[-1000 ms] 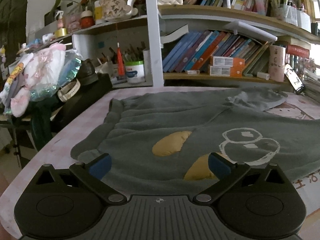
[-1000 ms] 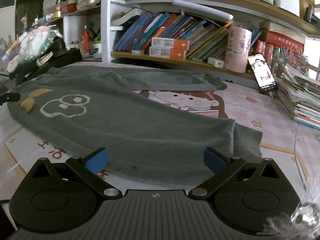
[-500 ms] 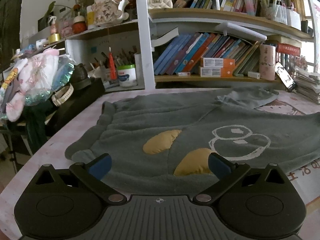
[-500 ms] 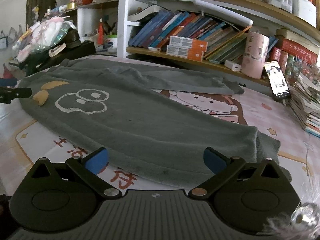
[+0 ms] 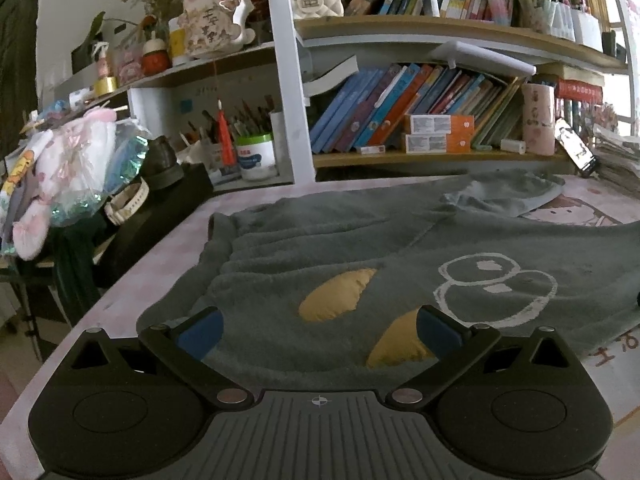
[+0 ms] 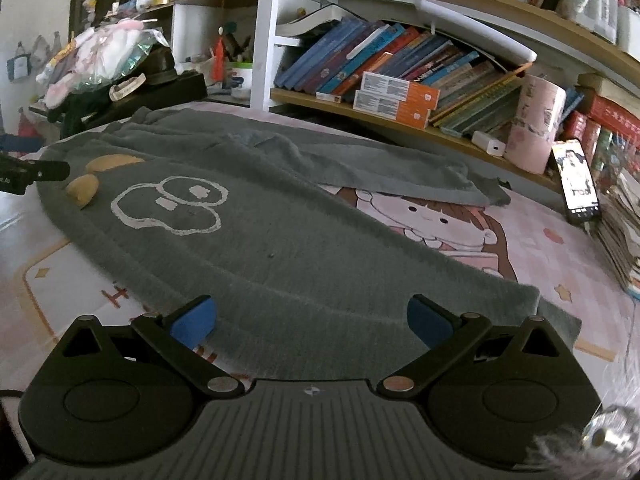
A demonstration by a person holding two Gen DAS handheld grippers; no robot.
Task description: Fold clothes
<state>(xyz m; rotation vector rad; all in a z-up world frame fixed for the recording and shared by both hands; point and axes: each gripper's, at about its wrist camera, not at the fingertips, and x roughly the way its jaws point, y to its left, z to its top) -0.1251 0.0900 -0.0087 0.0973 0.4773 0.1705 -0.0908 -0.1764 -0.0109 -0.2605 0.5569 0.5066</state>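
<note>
Left wrist view nearer the grey garment (image 5: 320, 248) than before.

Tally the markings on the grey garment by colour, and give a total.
Grey garment markings:
Yellow patches: 2
White outline drawing: 1
Total: 3

Dim, right-side window glare, fisheye-warped edges
</note>
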